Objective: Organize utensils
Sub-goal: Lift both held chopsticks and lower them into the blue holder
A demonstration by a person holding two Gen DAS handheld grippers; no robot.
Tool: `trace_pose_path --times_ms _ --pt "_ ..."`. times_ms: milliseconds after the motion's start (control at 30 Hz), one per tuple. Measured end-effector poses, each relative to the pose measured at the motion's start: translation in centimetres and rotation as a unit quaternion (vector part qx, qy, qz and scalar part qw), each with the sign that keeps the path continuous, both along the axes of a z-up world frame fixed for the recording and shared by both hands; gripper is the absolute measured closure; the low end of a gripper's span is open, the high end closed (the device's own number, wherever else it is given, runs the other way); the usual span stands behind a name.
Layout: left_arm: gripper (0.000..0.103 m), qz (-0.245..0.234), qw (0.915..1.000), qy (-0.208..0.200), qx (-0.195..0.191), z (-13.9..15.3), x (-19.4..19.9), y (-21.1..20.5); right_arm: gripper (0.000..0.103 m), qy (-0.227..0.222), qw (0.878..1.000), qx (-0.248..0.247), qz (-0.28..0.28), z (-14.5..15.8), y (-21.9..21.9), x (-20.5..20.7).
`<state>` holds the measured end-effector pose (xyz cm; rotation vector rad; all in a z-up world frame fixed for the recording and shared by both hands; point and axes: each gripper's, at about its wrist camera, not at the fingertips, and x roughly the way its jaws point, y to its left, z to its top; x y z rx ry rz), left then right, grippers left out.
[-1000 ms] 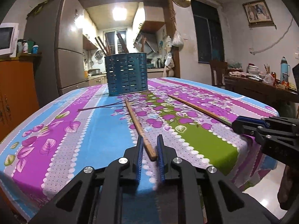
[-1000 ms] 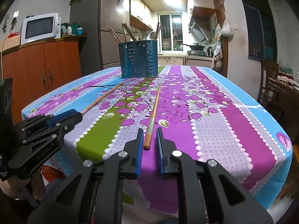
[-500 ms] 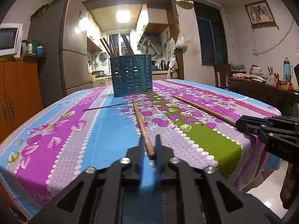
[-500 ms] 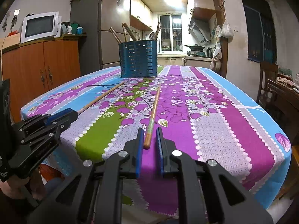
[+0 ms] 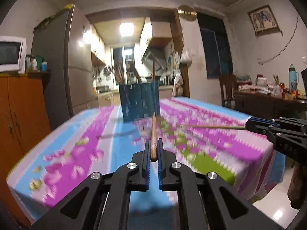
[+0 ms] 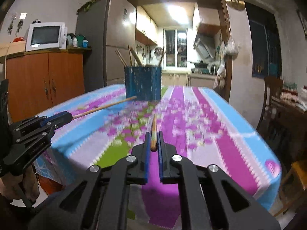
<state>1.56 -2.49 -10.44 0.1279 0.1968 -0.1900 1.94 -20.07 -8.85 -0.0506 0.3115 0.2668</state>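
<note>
A blue slotted utensil holder (image 5: 139, 102) (image 6: 143, 83) stands at the table's far end with several wooden sticks upright in it. My left gripper (image 5: 153, 146) is shut on the thick end of a wooden chopstick (image 5: 153, 132), lifted above the cloth and pointing at the holder. My right gripper (image 6: 153, 140) is shut on a second wooden chopstick (image 6: 153, 129), also lifted. Each gripper with its stick also shows in the other wrist view: the right one (image 5: 249, 124), the left one (image 6: 67, 116). The views are motion-blurred.
The table carries a flowered purple, blue and green cloth (image 5: 201, 145) (image 6: 191, 126). A thin dark twig (image 5: 115, 134) lies on it left of the holder. An orange cabinet (image 6: 44, 80) with a microwave stands left; a chair (image 5: 228, 90) and cluttered side table stand right.
Both grippers have closed on the chopsticks that lay on the cloth and raised them off it. The holder now sits lower in both views.
</note>
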Motion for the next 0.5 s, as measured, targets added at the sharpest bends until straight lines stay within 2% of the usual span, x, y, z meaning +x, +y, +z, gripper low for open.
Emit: trace_pose_path --times_ms 267,500 --pt "0.095 -0.021 0.9990 -0.037 -0.013 6.6 -0.3 0.5 0.098 -0.050 0.998 -0.018 0.037 6.4 0.6 1.0" --pt "0.095 -0.034 0.9986 -0.039 -0.012 9.5 1.9 0.9 0.098 -0.050 0.997 -0.012 0.058 9.0 0.7 3.3"
